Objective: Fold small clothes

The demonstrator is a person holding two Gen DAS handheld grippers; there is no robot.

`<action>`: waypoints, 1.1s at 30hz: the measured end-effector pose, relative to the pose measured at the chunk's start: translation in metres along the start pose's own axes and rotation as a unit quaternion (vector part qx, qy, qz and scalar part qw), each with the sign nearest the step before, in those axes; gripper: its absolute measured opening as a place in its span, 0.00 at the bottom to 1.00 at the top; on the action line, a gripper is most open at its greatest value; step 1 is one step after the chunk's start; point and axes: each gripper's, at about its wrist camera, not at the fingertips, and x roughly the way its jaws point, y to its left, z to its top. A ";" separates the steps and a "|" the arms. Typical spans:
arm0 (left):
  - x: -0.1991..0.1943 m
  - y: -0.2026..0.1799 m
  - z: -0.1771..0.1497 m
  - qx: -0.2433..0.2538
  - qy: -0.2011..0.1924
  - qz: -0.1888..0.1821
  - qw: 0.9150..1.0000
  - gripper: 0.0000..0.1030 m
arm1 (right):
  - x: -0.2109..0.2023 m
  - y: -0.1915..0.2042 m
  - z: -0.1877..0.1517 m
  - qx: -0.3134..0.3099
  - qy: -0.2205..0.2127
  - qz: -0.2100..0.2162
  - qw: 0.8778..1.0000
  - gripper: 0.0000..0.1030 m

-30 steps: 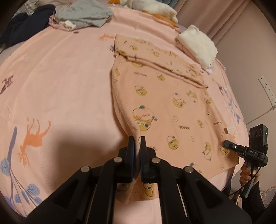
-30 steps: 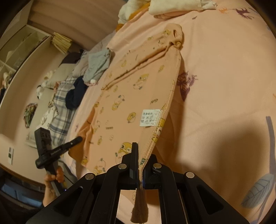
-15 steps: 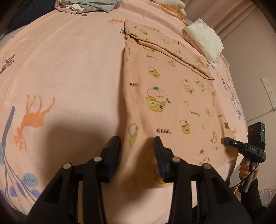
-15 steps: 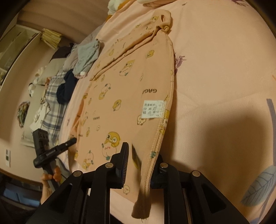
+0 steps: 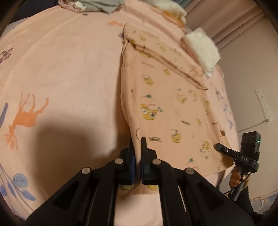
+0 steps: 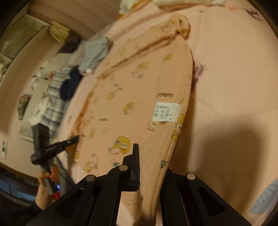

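Observation:
A peach baby garment (image 5: 173, 104) printed with yellow cartoon figures lies spread on the pink bed sheet (image 5: 60, 69). My left gripper (image 5: 137, 140) is closing its jaws on the garment's near left corner, and the pads pinch the cloth. In the right wrist view the same garment (image 6: 139, 87) shows a white care label (image 6: 164, 112) by its seam. My right gripper (image 6: 151, 156) is closing on the near right corner; cloth drapes over and hides its right finger. Each view shows the other gripper at the garment's far corner: the right one (image 5: 217, 146) and the left one (image 6: 76, 138).
A folded white cloth (image 5: 201, 47) lies beyond the garment at the back right. Loose grey and pink clothes (image 5: 97, 5) are piled at the sheet's far edge, with a dark blue item (image 6: 71, 81) and a plaid blanket (image 6: 53, 104) beside them. The near bed edge runs under both grippers.
Both grippers held the corners a second ago, opened half a second ago so the garment lay flat, and have shut again on the near corners, bunching the cloth upward.

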 end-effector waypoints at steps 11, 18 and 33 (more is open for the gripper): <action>-0.036 -0.036 0.003 0.060 -0.054 -0.047 0.996 0.01 | -0.017 0.035 0.003 -0.045 -0.041 0.044 0.997 0.04; -0.059 -0.042 -0.007 0.072 -0.055 -0.058 0.994 0.01 | -0.032 0.037 -0.003 -0.052 -0.033 0.038 0.997 0.04; -0.083 -0.038 0.021 0.031 -0.075 -0.084 0.993 0.01 | -0.035 0.041 0.020 -0.023 -0.012 0.067 0.997 0.04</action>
